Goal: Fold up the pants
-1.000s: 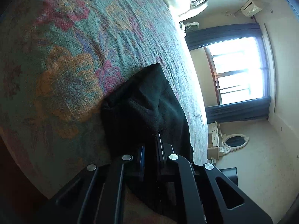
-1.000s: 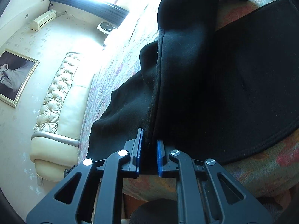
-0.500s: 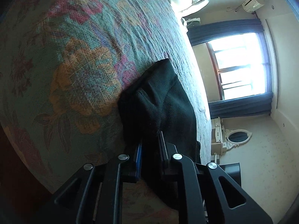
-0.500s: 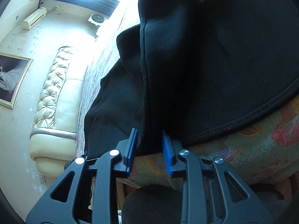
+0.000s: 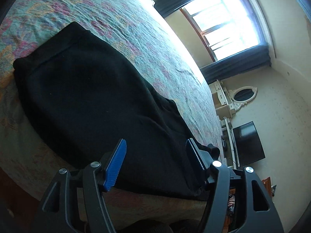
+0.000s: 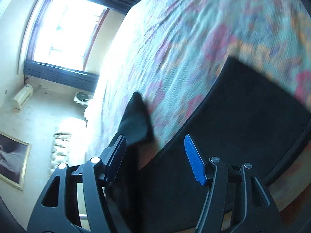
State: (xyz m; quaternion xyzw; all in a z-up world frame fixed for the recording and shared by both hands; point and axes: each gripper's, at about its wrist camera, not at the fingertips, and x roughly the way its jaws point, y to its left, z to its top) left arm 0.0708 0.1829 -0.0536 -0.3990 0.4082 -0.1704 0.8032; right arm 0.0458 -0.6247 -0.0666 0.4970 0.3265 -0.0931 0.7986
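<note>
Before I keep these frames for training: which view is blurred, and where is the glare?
Right wrist view: motion blur smears the floral bedspread and the black pants; the window is blown out. Left wrist view: sharp, but its window glares and the pants show little detail.

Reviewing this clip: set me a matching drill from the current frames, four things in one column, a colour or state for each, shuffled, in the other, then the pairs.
Things:
1. left gripper
2. pants
3. bedspread
4. television

States:
A. black, lying on the bed
B. floral, teal and pink
C. jaws wide apart, holding nothing
D. dark screen, against the wall

Pairs: 1-C, 2-A, 3-B, 4-D
</note>
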